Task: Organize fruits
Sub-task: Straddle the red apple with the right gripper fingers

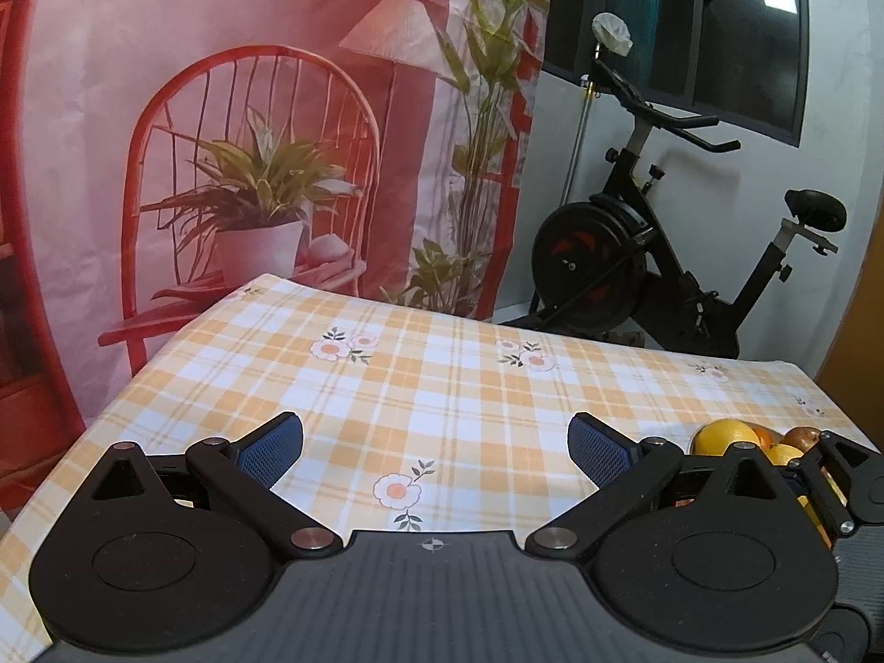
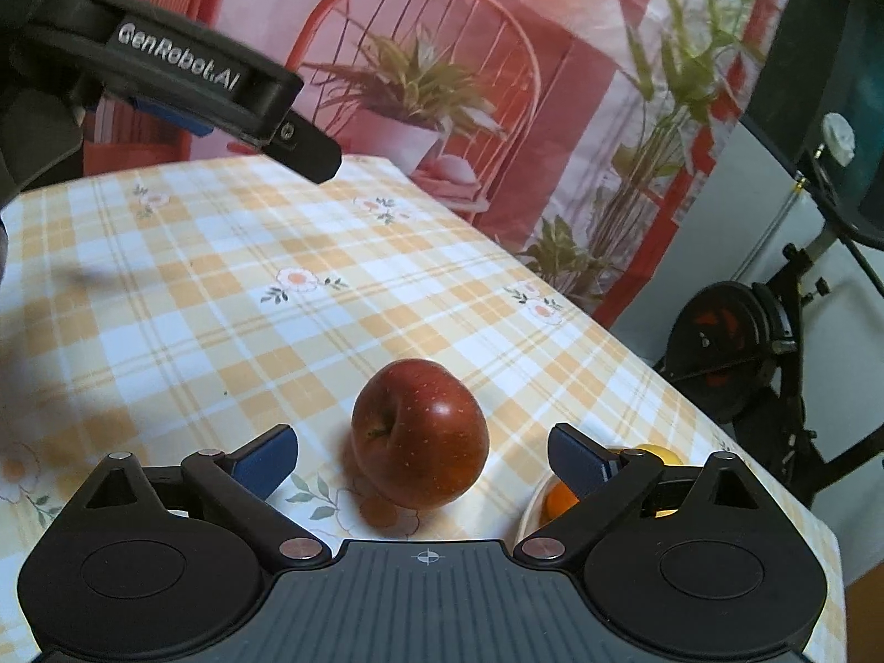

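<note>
Over checkered tablecloth [image 2: 182, 298], right hand-held gripper [image 2: 422, 456] tilts down, jaws straddling apple [image 2: 420, 433].

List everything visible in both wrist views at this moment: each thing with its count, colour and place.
apple: one, dark red, on the tablecloth between the open right claw's fingers, untouched
bowl: one, pale, right of the apple, mostly hidden
fruit in bowl: several; a yellow one, an orange one, a brownish one; exact count hidden
tablecloth: one, orange and white check with flowers, covers the table
backdrop: one, pink, printed with a red chair and plants, behind the table
exercise bike: one, black, right of the backdrop
left claw: black with blue pads, open, empty
right claw: black with blue pads, open
</note>
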Motion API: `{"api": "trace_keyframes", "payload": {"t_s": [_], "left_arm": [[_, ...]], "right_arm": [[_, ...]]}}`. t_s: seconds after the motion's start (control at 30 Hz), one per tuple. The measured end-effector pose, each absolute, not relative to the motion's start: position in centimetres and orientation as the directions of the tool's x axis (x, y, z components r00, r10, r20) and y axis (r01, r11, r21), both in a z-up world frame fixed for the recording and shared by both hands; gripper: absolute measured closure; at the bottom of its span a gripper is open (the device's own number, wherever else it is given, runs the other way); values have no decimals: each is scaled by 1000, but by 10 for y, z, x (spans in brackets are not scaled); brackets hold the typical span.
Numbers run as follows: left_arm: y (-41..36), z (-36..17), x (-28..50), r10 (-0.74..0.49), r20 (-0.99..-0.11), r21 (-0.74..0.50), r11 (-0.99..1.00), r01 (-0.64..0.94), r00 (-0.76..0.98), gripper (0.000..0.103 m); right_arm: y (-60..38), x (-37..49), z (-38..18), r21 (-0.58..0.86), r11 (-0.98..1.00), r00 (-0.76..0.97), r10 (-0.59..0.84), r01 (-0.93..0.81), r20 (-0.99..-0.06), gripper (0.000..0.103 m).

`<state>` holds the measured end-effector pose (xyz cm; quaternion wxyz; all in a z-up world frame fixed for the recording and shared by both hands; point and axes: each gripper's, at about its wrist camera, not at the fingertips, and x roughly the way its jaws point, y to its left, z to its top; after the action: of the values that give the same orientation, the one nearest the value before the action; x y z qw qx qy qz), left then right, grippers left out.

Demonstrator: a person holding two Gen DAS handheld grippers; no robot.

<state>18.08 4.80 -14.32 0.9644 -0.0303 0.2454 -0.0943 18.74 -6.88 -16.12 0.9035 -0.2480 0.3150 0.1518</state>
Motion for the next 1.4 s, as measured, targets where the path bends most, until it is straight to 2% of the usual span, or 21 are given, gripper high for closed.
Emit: {"api": "trace_keyframes", "payload": {"t_s": [0.23, 0.37, 0.5, 0.6, 0.73, 0.97, 1.27, 1.4], "left_arm": [[50, -145, 181, -215, -472, -130, 976, 174, 855, 0], [50, -146, 182, -226, -474, -145, 973, 178, 851, 0], [51, -147, 183, -229, -484, -155, 972, 175, 845, 1], [52, -148, 182, -257, -480, -178, 965, 193, 839, 1], [49, -149, 179, -276, -476, -172, 960, 219, 835, 1], [46, -150, 174, -332, -467, -191, 943, 273, 820, 7], [34, -157, 168, -411, -482, -192, 911, 365, 774, 7], [28, -161, 167, -446, -495, -204, 894, 399, 746, 6]], "right_arm": [[-67, 195, -171, -374, 806, 730, 102, -458, -676, 26], [-67, 200, -175, -377, 804, 719, 89, -461, -689, 30], [-67, 202, -178, -369, 806, 707, 84, -463, -702, 42], [-69, 202, -178, -355, 816, 705, 89, -456, -703, 46], [-75, 201, -175, -297, 847, 693, 110, -440, -712, 47], [-90, 188, -165, -76, 915, 643, 217, -396, -735, 47], [-117, 166, -160, 182, 935, 589, 335, -304, -735, 47], [-127, 160, -161, 226, 936, 599, 346, -268, -722, 47]]}}
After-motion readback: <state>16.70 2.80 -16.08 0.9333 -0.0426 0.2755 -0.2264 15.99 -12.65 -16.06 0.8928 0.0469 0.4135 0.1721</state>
